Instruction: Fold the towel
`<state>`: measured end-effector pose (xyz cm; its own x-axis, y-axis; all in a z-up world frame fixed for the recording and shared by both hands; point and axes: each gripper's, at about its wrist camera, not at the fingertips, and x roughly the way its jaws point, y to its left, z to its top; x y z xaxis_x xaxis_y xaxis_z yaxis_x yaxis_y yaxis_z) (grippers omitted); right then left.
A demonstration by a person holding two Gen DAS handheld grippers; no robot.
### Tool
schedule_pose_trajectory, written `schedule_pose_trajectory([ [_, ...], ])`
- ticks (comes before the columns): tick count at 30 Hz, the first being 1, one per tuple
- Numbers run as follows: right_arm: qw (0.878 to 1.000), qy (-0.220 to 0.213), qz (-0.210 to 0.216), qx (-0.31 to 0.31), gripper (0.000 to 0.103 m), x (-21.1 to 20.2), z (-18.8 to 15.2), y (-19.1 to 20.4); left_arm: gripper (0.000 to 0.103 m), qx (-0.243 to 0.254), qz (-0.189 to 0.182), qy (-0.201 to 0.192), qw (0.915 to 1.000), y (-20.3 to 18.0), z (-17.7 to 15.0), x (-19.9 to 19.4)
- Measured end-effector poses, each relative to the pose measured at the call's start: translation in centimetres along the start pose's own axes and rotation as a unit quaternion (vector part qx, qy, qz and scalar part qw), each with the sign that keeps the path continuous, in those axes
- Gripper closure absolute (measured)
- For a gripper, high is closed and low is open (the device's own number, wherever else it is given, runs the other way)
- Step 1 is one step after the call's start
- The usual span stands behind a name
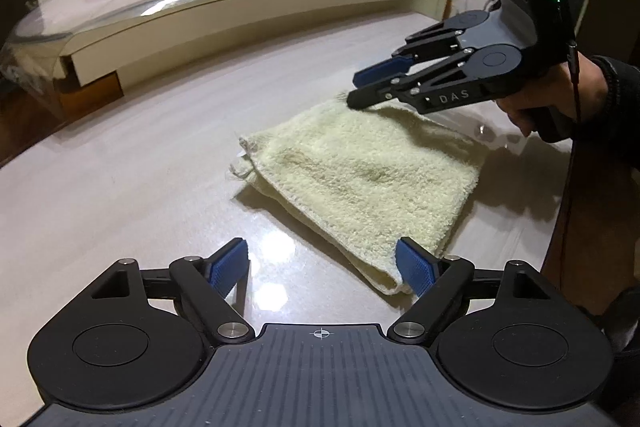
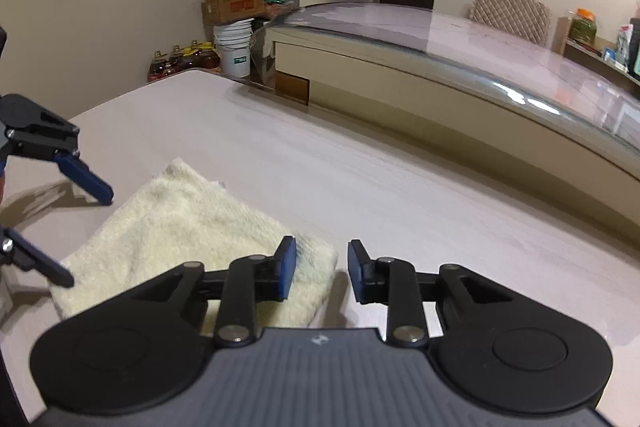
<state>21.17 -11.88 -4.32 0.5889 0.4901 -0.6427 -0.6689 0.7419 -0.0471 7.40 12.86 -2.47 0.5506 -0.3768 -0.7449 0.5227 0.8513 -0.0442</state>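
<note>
Because the cream terry towel [image 1: 360, 179] already lies in stacked layers on the counter [image 1: 140, 163], with doubled edges showing at its near-left corner, any contact from here could undo the stack: a finger dragged across the pile would likely slide the top layer off the lower one, and a pinch that catches only one layer would peel it open rather than move the whole. Left tool [image 1: 322, 267]: jaws spread wide, holding nothing, its right finger just beside the towel's nearest corner, where a careless closing could snag the fold. Right tool [image 2: 322, 269]: jaws partly open with a clear gap, empty, poised at the towel's far corner, left finger over the cloth, right finger over bare counter. Whether further folding is due, or this compact rectangle is the finished state, cannot be determined.
</note>
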Motion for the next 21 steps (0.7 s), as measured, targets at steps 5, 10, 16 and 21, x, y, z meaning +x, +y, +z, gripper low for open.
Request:
schedule_pose_trajectory([
  [5, 1.0, 0.0, -0.026, -0.007, 0.073, -0.6, -0.6, 0.7, 0.015, 0.014, 0.006, 0.004, 0.9999, -0.1, 0.3, 0.1],
  [10, 0.999, -0.005, -0.035, 0.016, 0.072, -1.2, -1.0, 1.0, 0.015, 0.016, 0.011, 0.006, 0.9998, -0.1, 0.6, 0.2],
  [16, 0.993, -0.045, -0.028, 0.106, 0.027, -5.4, -0.9, 0.5, 0.009, -0.046, 0.036, -0.006, 0.9983, -1.1, 0.7, -1.9],
  [21, 0.99, -0.046, -0.039, 0.129, 0.005, -9.3, -1.8, 2.2, 0.006, -0.095, 0.082, 0.006, 0.9921, -3.7, 0.4, -3.0],
])
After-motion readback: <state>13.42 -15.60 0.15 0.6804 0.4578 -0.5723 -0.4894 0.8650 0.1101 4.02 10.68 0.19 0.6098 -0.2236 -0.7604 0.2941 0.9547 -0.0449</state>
